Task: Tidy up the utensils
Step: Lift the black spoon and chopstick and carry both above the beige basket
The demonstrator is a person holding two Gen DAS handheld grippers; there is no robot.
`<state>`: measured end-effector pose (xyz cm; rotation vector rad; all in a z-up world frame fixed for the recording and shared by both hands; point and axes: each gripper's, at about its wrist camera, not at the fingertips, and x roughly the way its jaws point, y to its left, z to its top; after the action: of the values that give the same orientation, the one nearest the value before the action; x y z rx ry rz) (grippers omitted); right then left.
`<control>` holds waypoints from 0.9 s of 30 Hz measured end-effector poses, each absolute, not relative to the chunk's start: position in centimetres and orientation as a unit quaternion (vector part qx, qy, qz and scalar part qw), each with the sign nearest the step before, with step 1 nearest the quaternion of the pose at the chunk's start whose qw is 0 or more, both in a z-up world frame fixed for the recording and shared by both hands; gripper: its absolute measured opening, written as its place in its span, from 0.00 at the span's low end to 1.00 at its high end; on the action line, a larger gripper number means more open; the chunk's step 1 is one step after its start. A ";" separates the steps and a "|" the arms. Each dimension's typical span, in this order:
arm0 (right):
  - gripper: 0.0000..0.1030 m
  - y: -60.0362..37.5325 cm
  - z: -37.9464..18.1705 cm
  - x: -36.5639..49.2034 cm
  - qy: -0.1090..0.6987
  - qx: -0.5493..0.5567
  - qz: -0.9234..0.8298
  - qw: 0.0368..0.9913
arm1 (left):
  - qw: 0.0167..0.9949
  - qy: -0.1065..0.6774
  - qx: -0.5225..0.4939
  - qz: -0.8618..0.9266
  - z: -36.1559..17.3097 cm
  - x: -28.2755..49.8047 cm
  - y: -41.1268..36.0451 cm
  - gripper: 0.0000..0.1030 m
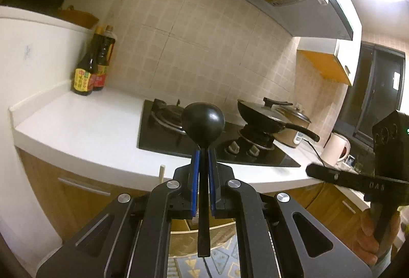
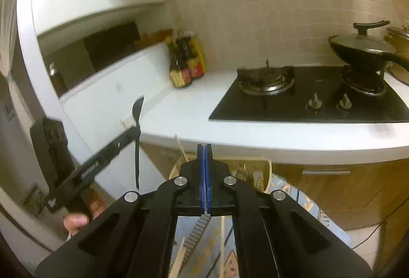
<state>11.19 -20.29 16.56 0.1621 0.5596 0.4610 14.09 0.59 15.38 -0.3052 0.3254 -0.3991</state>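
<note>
My left gripper [image 1: 203, 152] is shut on a black ladle [image 1: 203, 120], gripping its handle just below the round bowl; the handle hangs down between the jaws. I hold it in the air in front of the white counter [image 1: 84, 122]. In the right wrist view the same ladle [image 2: 138, 109] and left gripper [image 2: 135, 131] show at the left. My right gripper [image 2: 204, 150] is shut with its blue pads together and nothing between them. Below it sits a pale utensil holder [image 2: 265, 170] with several utensils inside.
A black gas hob [image 1: 163, 129] is set in the counter, with a lidded black frying pan [image 1: 265, 117] on the right burner. Two sauce bottles [image 1: 93, 68] stand at the back left. A rice cooker [image 1: 296, 124] and white kettle [image 1: 334, 150] stand at right. Wooden cabinets are below.
</note>
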 end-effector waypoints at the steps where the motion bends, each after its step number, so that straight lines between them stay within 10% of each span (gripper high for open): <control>1: 0.01 -20.1 16.1 11.3 0.285 0.074 0.226 0.929 | 0.955 0.161 -0.150 -0.199 15.2 14.1 0.8 0.04; 10: 0.30 -17.5 4.6 12.7 0.488 0.016 0.222 0.844 | 0.951 0.174 -0.155 -0.203 14.2 12.7 2.3 0.05; 27: 0.16 -10.0 -6.6 17.5 0.630 -0.060 0.157 0.758 | 0.947 0.194 -0.162 -0.198 11.4 11.8 4.1 0.05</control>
<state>17.47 -9.96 -6.63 -0.1302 1.3721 0.3428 11.78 4.14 11.42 -0.3292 0.3942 -0.4025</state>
